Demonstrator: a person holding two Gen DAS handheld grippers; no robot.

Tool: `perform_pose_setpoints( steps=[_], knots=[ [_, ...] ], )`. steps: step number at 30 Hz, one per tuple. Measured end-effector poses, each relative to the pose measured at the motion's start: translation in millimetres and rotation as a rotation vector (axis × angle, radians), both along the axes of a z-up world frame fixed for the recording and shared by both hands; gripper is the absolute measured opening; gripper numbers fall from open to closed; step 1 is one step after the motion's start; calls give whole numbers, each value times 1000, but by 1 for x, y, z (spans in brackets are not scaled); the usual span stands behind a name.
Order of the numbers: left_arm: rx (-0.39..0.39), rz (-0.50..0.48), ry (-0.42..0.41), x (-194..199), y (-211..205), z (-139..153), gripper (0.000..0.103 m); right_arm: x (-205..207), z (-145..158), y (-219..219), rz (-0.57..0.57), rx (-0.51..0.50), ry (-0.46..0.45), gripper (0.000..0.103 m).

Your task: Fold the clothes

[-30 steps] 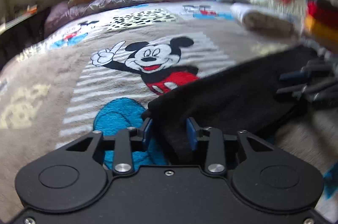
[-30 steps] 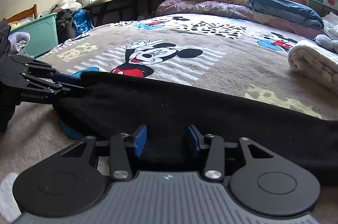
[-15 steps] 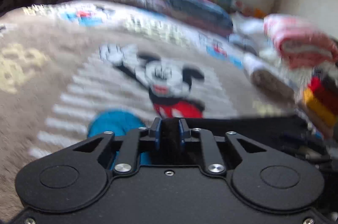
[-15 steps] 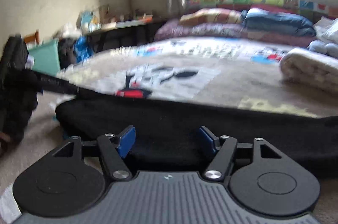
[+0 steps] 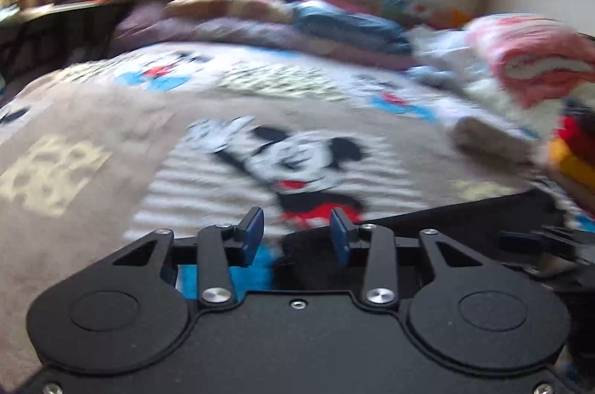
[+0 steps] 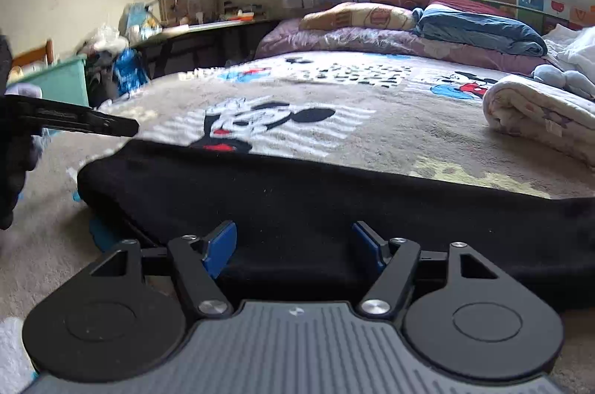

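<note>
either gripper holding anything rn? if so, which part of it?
Nothing held. Left gripper and right gripper both have their jaws apart, and the black garment lies loose on the Mickey blanket.

The left gripper [image 5: 296, 234] has a black body, silver screws and blue pads [image 5: 253, 233]. The right gripper [image 6: 293, 247] has a grey ribbed plate in the frame's lower middle.

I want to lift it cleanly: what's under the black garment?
The black garment lies on the Mickey Mouse blanket; a blue patch of the print peeks out at its left edge. Whatever else it covers is hidden.
</note>
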State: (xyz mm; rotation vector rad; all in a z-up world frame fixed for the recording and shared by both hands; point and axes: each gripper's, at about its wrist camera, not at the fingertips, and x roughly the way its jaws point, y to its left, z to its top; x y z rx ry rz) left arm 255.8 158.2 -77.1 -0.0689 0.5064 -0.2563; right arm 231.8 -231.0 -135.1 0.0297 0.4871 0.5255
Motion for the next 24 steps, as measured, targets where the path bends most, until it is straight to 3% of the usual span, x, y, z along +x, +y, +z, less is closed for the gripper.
perform_pose_setpoints(
  steps=[3,6,8,10,13,15,20,22,24],
  knots=[
    [56,-75,62,1,-17,-14,37,0,0,-11,-33,60,2,68],
    [188,-79,97,9,-35,-41,35,7,-3,-15,-49,84,38,67],
    [175,-77,99,8,-36,-33,35,6,-3,-16,-52,87,36,67],
    [114,-82,51,3,-30,-25,35,6,-4,-17,-56,92,33,67],
    [219,-75,90,8,-38,-40,36,5,-4,-20,-62,109,28,67],
    [245,-77,91,7,-43,-39,35,8,-4,-17,-58,89,52,69],
    [148,-73,78,3,-32,-31,36,1,13,-34,-78,110,47,68],
    [148,-71,91,5,-33,-34,38,2,18,-56,-144,158,46,69],
    [142,-71,96,5,-33,-34,39,11,17,-84,-278,144,84,69]
  ],
)
